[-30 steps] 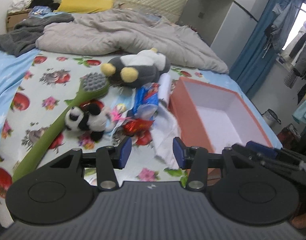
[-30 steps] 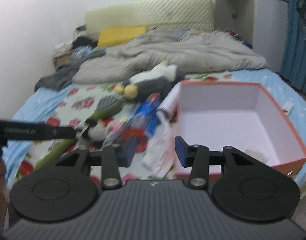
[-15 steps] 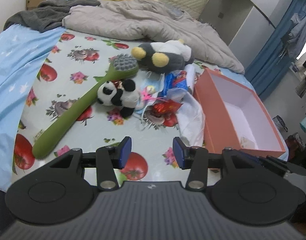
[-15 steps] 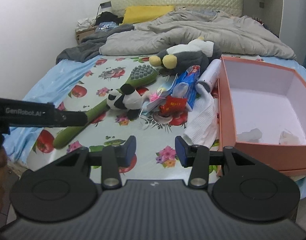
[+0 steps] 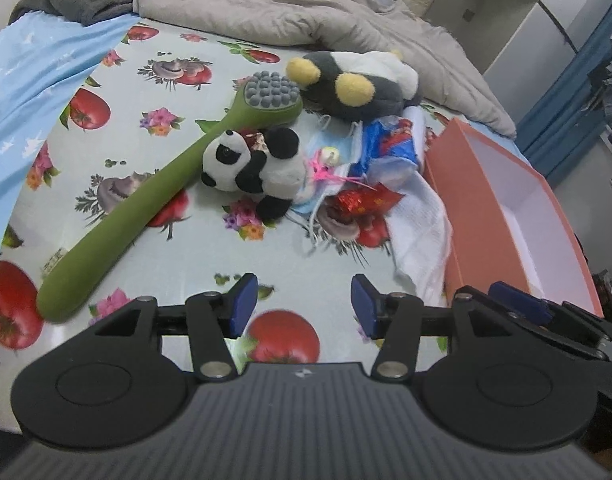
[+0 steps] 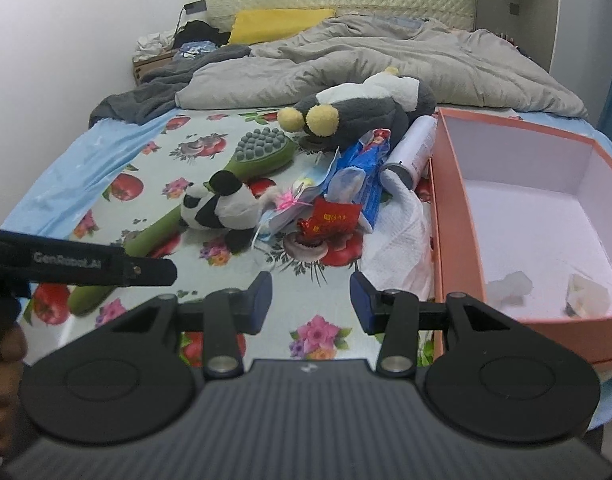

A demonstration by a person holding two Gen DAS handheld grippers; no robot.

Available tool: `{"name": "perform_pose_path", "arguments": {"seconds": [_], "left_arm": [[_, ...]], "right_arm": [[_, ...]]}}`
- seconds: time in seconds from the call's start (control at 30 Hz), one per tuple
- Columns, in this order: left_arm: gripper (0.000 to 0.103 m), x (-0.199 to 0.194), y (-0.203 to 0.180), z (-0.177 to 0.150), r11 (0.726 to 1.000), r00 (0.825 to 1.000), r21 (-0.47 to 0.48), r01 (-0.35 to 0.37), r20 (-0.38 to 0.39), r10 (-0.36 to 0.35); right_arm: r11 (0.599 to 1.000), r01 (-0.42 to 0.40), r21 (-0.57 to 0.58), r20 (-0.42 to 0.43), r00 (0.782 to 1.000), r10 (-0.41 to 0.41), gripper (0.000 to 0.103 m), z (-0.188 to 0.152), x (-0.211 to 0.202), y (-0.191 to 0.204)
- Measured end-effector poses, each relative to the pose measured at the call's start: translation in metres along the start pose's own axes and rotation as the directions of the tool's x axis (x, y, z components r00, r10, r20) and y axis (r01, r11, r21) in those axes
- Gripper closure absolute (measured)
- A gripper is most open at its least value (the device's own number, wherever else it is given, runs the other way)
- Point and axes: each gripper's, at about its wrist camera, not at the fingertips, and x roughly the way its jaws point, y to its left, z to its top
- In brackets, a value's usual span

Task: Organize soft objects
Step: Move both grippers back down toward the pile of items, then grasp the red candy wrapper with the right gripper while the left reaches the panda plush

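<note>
A small panda plush [image 5: 254,168] [image 6: 220,212] lies on the fruit-print bed sheet beside a long green brush [image 5: 154,196] [image 6: 262,156]. A grey, white and yellow plush [image 5: 357,84] [image 6: 357,112] lies behind them. A white cloth [image 5: 421,224] [image 6: 397,244] lies against the orange box [image 5: 465,200] [image 6: 457,216]. My left gripper [image 5: 304,308] is open and empty, over the sheet short of the panda. My right gripper [image 6: 310,304] is open and empty, short of the pile and left of the box.
A red wrapper [image 6: 329,220], a blue packet [image 6: 361,176], a face mask [image 5: 325,152] and a white spray can [image 6: 413,148] lie in the pile. The box holds two small pale bits [image 6: 509,284]. A grey duvet [image 6: 385,64] covers the far bed.
Both grippers have drawn back and risen, then the left one has come closer to the panda again. The pile and box have not moved. Both grippers stay open.
</note>
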Motion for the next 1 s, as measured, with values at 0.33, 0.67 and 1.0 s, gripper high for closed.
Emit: {"name": "perform_pose_path", "arguments": {"seconds": [0.33,0.67,1.0], "left_arm": [[0.044,0.055,0.019,0.029,0.996,1.0,-0.084,-0.005,0.012,0.006],[0.028,0.103,0.042,0.049,0.949,1.0,-0.314,0.01,-0.018,-0.017],[0.024,0.142,0.068,0.057,0.775,0.989,-0.622,0.112,-0.006,-0.147]], "right_arm": [[1.0,0.016,0.017,-0.014,1.0,-0.016,0.057,0.019,0.048,-0.011],[0.997,0.02,0.075,-0.069,0.998,-0.015,0.057,0.034,0.108,-0.019],[0.984,0.034,0.173,-0.127,0.992,-0.012,0.057,0.035,0.144,-0.035]]}}
